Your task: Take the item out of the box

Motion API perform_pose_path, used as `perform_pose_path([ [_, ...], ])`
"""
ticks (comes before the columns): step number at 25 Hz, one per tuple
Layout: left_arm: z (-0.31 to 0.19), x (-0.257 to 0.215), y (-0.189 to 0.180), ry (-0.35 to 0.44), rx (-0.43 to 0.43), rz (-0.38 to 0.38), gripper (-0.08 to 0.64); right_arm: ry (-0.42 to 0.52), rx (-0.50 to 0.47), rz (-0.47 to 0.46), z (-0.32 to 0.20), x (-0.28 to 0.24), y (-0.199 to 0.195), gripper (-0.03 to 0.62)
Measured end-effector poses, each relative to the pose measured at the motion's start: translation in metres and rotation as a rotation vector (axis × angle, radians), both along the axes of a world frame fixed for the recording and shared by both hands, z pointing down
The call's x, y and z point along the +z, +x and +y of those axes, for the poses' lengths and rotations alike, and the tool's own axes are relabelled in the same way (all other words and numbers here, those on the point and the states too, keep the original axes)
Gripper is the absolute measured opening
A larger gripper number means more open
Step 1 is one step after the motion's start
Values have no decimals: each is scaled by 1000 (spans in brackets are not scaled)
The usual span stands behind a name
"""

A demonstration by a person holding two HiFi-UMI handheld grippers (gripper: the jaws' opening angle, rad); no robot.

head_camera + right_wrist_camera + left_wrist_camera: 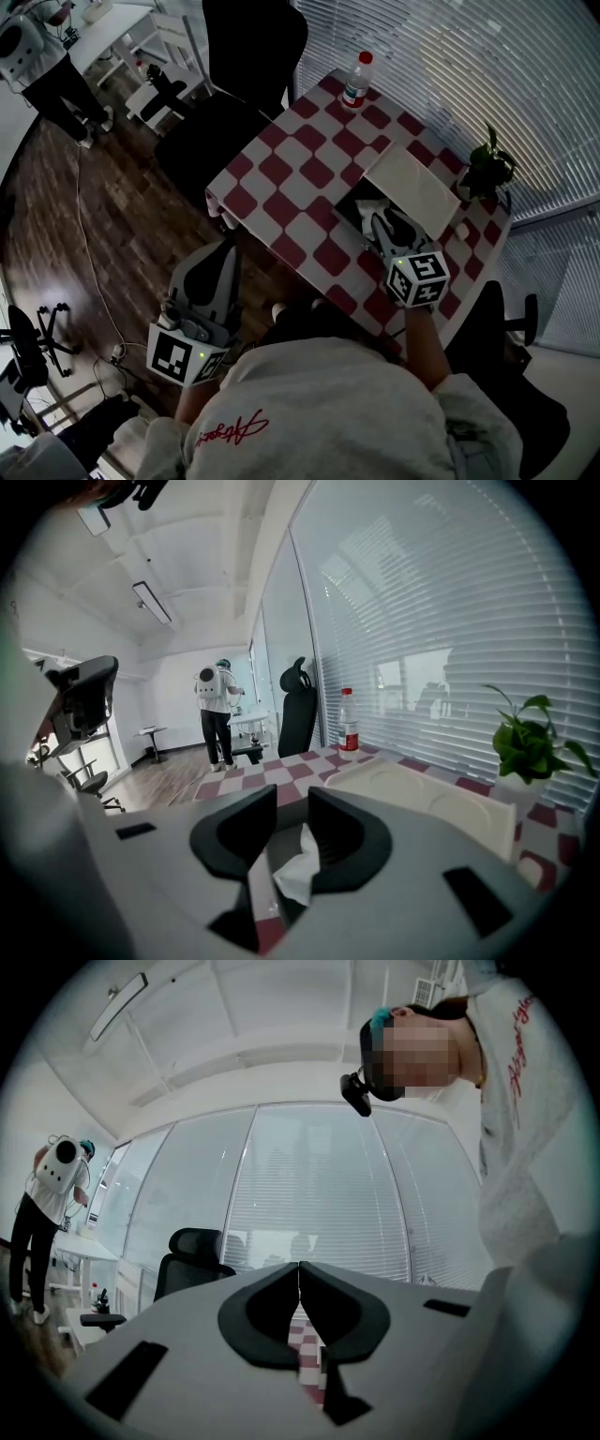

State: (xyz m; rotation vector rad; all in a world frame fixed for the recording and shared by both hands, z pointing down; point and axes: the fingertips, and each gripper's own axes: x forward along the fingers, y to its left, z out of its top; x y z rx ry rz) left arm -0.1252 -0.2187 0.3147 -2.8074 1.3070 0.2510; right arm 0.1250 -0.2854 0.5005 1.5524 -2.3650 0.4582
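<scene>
An open box [358, 208] sits on the red-and-white checked table [281, 178], its white lid [412, 187] folded back toward the window. White tissue [373, 203] shows inside it. My right gripper [382, 223] points into the box. In the right gripper view its jaws [292, 803] stand a narrow gap apart, and the crumpled tissue [298, 869] shows in that gap, close to the right jaw, with the lid [422, 794] behind. My left gripper [227, 251] hangs off the table's near-left side. It is shut and empty [299, 1274], and it points up toward the window.
A water bottle [356, 80] stands at the table's far corner and a small potted plant [487, 169] by the blinds on the right. A black office chair [244, 56] is behind the table. A person [37, 56] stands far left on the wood floor.
</scene>
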Motion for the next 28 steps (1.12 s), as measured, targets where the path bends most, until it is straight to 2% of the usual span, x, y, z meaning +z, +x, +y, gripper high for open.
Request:
perform_pose_path([
  [12,0,2,-9,-9,-19,-1,17,-88,17,46,-8,28,3,101],
  [28,1,8,-14,-23,-44,7,17,-173,35,60,-15,54,8,101],
])
